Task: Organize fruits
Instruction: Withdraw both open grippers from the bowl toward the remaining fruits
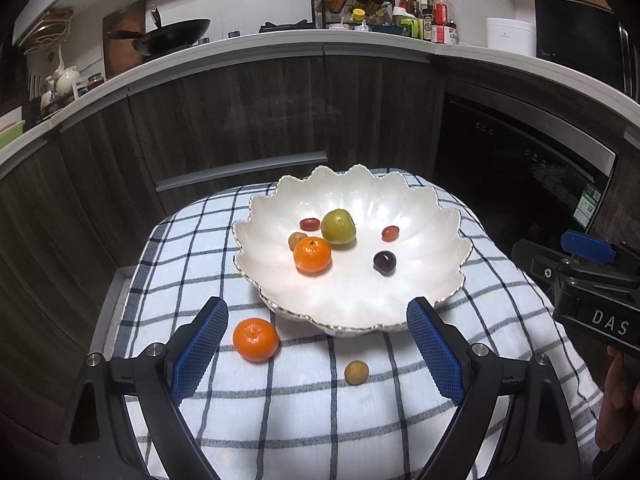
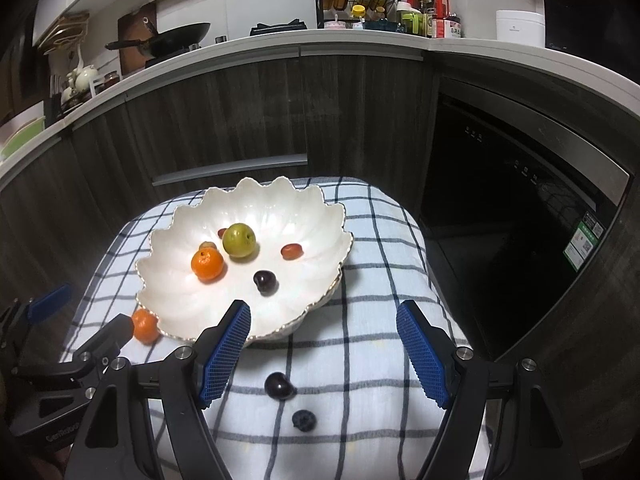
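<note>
Kitchen cabinets and a dark oven stand behind your desk (image 1: pixel 280 412), which is draped in a checked cloth; take the scalloped white bowl (image 1: pixel 420 208) as your landmark. Inside it you have six fruits: one green fruit (image 1: pixel 338 226), one mandarin (image 1: pixel 312 255), one dark cherry (image 1: pixel 385 263), two small red ones, one small brown one. Outside, just before its near rim, lie four: a second mandarin (image 1: pixel 256 339), closest to your left claw (image 1: pixel 316 344), a dark cherry (image 2: pixel 279 386) and a blueberry (image 2: pixel 304 418) between your right claw's (image 2: pixel 322 348) fingers, and a small tan fruit (image 1: pixel 356 372). Both claws gape wide, holding nothing
</note>
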Demonstrator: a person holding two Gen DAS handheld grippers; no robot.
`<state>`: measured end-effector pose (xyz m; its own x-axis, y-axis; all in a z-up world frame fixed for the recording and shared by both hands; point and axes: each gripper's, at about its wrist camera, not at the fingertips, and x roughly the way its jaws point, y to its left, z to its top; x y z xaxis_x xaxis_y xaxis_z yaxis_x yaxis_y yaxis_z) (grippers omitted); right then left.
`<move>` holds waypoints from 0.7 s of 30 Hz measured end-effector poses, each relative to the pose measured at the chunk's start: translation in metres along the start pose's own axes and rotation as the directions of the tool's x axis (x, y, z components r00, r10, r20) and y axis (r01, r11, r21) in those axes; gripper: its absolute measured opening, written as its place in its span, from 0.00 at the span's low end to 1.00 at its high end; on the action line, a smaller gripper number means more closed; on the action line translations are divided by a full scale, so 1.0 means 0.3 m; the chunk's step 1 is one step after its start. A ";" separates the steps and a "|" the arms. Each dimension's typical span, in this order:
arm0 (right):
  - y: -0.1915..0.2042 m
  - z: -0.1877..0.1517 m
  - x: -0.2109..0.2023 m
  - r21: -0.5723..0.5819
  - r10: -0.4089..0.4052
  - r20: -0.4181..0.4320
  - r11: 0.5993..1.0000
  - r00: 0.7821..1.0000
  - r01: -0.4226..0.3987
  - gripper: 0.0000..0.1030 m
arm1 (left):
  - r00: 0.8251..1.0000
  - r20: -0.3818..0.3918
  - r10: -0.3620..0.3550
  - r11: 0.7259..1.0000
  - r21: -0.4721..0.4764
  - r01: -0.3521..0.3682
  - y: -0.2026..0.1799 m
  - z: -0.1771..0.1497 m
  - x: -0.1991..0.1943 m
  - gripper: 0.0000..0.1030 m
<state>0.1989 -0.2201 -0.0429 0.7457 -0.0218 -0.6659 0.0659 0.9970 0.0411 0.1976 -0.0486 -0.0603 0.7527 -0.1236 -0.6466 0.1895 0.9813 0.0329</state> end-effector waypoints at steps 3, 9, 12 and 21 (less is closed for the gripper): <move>0.004 -0.021 -0.003 -0.007 -0.006 0.008 1.000 1.000 0.007 0.74 | 1.000 -0.001 -0.012 1.000 0.005 0.012 -0.001 -0.021 0.004 0.89; 0.005 -0.059 0.000 -0.002 -0.010 0.008 1.000 1.000 0.010 0.74 | 1.000 -0.016 -0.024 0.999 0.037 0.025 -0.016 -0.062 0.025 0.85; 0.005 -0.073 0.006 0.005 -0.009 -0.001 1.000 1.000 0.009 0.74 | 0.999 -0.023 -0.033 0.999 0.038 0.034 -0.019 -0.079 0.035 0.85; 0.001 -0.131 0.039 0.006 -0.013 -0.034 1.000 0.999 0.013 0.74 | 0.998 -0.044 -0.046 0.997 0.055 0.048 -0.028 -0.130 0.070 0.85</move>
<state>0.1817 -0.2170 -0.0800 0.7221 -0.0318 -0.6911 0.0795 0.9961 0.0372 0.1874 -0.0536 -0.1038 0.7146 -0.1616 -0.6806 0.2597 0.9647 0.0435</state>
